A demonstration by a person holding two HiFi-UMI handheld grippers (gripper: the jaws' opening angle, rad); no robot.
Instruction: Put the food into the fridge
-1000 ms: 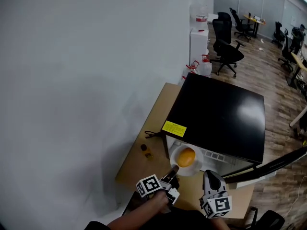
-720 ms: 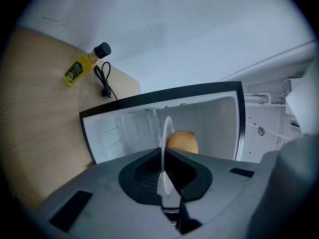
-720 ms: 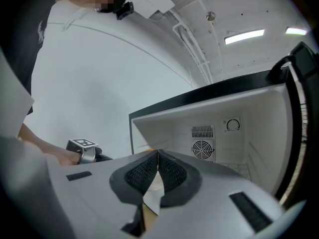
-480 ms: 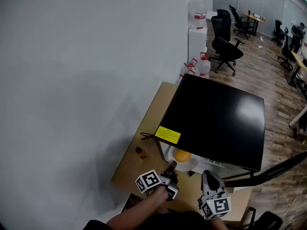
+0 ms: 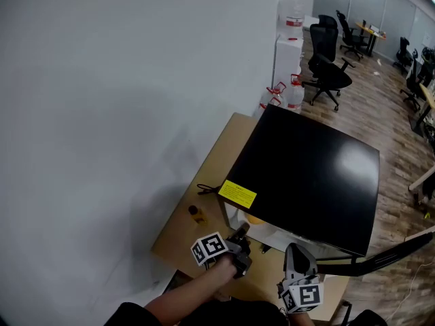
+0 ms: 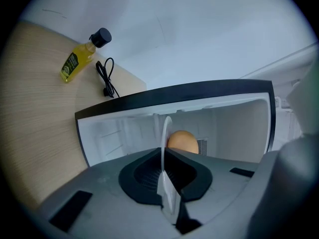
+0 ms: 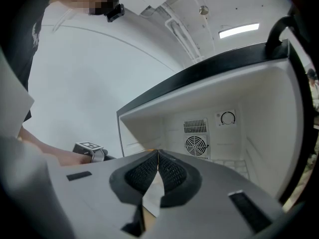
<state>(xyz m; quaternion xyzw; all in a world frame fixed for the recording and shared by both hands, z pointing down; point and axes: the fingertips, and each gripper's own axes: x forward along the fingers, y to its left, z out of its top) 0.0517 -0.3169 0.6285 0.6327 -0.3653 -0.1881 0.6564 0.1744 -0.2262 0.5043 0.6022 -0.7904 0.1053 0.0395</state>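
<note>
**Left gripper holds the plate with food at the open fridge**

The left gripper (image 6: 163,156) has its jaws pinched on the rim of a white plate (image 6: 165,131). In the left gripper view the plate is seen from its edge, as a thin upright line that runs forward from the pads. Just beyond the jaws, slightly to their right, a round orange food (image 6: 182,142) lies on the plate. It is already inside the white opening of the fridge (image 6: 174,91), near the back wall.

Ahead of this gripper and to its left, outside the fridge, a small yellow bottle (image 6: 79,56) with a black cap lies on the wooden table (image 6: 35,108). A black cable (image 6: 105,78) is beside the bottle, between it and the fridge.

The right gripper (image 7: 157,156) has its jaws pressed together, pad against pad. I cannot tell whether something thin is between them. It points into the fridge (image 7: 209,73). Straight ahead of it, on the back wall, there is a round fan grille (image 7: 195,146), and a dial (image 7: 228,118) is to the right of the grille.

In the head view both grippers are at the front edge of the black fridge top (image 5: 306,175), the left gripper (image 5: 241,233) below the yellow label (image 5: 238,194) and the right gripper (image 5: 293,250) beside it.
</note>
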